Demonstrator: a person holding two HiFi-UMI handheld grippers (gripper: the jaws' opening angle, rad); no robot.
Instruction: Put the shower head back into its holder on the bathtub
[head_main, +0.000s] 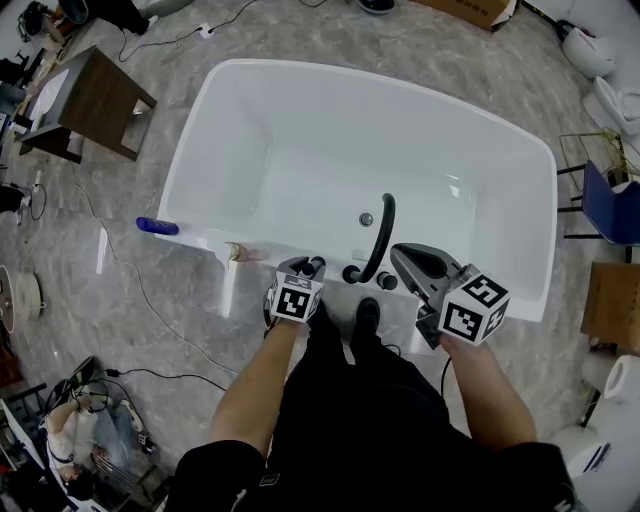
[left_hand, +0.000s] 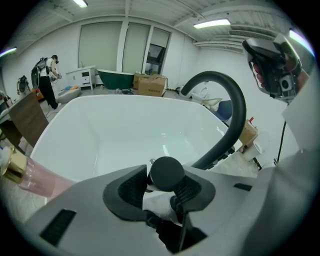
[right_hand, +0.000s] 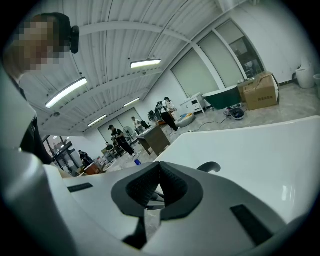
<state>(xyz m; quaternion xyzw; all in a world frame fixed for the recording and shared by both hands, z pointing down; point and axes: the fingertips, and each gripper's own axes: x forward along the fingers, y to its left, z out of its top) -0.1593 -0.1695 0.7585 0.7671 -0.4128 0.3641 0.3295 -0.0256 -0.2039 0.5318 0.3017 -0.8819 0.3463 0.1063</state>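
The white bathtub (head_main: 300, 75) fills the middle of the head view. A black arched faucet spout (head_main: 382, 235) rises from its near rim, with black fittings (head_main: 352, 273) beside its base. My left gripper (head_main: 305, 268) is at that rim, left of the spout, pointing down. In the left gripper view its pads (left_hand: 192, 189) press on the round black end of the shower head (left_hand: 167, 171), with the spout (left_hand: 235, 105) curving up behind. My right gripper (head_main: 402, 253) hovers right of the spout with its jaws together and nothing between them (right_hand: 159, 167).
A blue bottle (head_main: 157, 226) and a pink bottle with a gold cap (head_main: 235, 253) stand on the tub's left near rim. A wooden table (head_main: 95, 100) is at far left and a blue chair (head_main: 610, 200) at right. Cables cross the floor. People stand far back.
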